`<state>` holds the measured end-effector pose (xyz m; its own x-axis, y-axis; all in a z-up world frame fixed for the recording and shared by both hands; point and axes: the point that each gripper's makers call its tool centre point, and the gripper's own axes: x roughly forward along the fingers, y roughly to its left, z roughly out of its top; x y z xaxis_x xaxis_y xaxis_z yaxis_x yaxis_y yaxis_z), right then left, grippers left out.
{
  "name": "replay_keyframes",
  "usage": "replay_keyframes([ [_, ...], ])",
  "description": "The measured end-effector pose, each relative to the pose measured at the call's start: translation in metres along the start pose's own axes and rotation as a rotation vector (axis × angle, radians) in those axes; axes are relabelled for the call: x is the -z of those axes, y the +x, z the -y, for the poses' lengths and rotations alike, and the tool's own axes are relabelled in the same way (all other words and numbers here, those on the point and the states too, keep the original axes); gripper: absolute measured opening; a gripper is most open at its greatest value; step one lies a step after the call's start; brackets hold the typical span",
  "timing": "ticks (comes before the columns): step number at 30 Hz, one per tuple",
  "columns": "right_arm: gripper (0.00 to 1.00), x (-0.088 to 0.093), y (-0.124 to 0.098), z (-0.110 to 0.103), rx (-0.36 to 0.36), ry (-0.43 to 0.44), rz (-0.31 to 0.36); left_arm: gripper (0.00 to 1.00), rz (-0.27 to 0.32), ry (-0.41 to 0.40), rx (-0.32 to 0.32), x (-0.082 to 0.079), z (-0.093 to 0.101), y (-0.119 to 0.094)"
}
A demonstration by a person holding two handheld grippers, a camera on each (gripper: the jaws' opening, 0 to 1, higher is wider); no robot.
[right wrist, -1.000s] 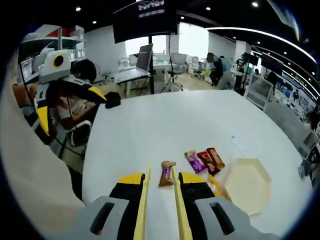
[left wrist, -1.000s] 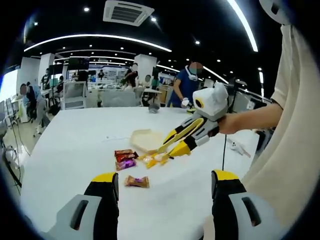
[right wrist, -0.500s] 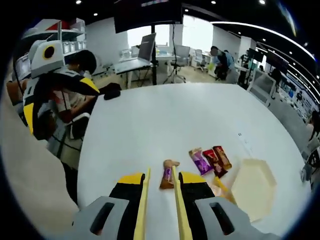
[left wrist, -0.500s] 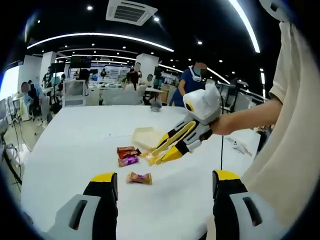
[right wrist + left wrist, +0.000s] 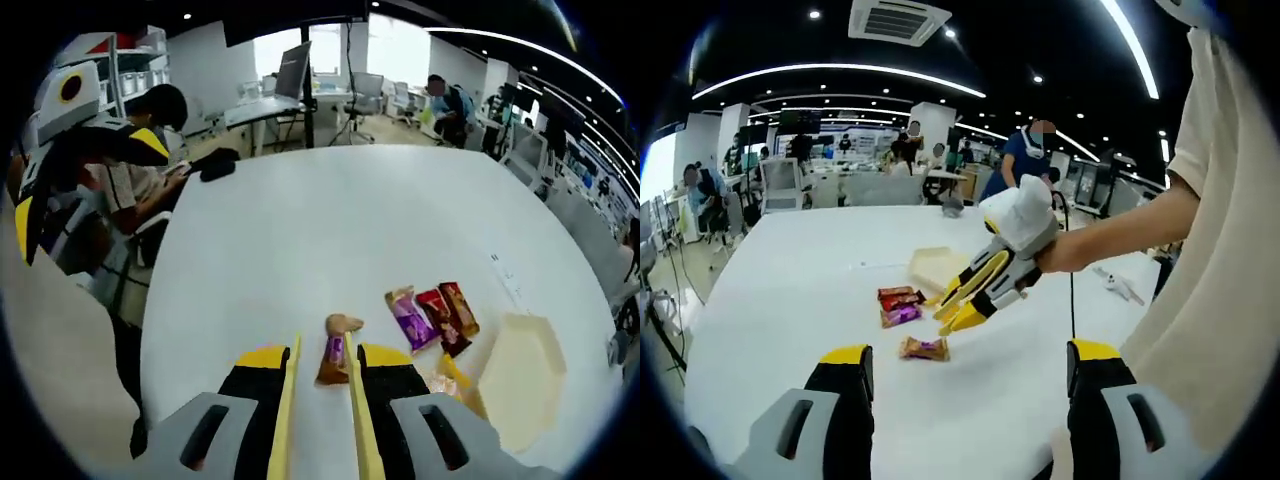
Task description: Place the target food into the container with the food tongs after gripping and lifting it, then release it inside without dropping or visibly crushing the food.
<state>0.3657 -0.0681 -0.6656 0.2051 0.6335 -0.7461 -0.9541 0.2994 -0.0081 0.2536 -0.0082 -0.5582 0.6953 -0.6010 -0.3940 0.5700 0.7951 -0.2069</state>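
White table [image 5: 300, 230], snack bar [image 5: 336, 350] between tongs [image 5: 318, 400] in right claw [image 5: 322, 362], seemingly clamped, left claw [image 5: 965, 375] apart.

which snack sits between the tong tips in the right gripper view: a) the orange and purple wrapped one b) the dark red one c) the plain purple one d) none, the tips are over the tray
a: in the right gripper view the orange and purple wrapped snack lies between the yellow tong tips, while the purple snack, the dark red snacks and the tray lie off to the side.

White table [image 5: 330, 220] with snack packets [image 5: 432, 318], tray [image 5: 522, 380]
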Motion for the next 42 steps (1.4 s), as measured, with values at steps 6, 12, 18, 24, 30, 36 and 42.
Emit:
replay_keyframes([
  [6, 0.26, 0.007, 0.014, 0.002, 0.001, -0.009, -0.041, 0.79, -0.003, -0.026, 0.001, 0.005, -0.003, -0.003],
  [12, 0.26, 0.012, 0.027, 0.007, -0.001, -0.017, -0.076, 0.78, -0.006, -0.019, -0.013, 0.003, -0.011, -0.009],
  [18, 0.26, 0.016, 0.036, 0.009, 0.004, -0.004, -0.096, 0.78, -0.009, -0.011, -0.019, 0.002, -0.018, -0.01],
  [24, 0.26, 0.027, 0.045, 0.011, 0.014, 0.003, -0.138, 0.78, -0.023, -0.024, -0.016, 0.009, -0.019, -0.012],
  [30, 0.26, 0.031, 0.053, 0.012, 0.015, -0.007, -0.164, 0.78, -0.029, -0.039, -0.019, 0.015, -0.021, -0.013],
  [36, 0.26, 0.033, 0.06, 0.015, 0.015, -0.007, -0.179, 0.78, -0.031, -0.051, -0.024, 0.017, -0.023, -0.014],
  [42, 0.26, 0.037, 0.065, 0.016, 0.012, 0.034, -0.182, 0.78, -0.039, -0.06, -0.026, 0.02, -0.024, -0.013],
])
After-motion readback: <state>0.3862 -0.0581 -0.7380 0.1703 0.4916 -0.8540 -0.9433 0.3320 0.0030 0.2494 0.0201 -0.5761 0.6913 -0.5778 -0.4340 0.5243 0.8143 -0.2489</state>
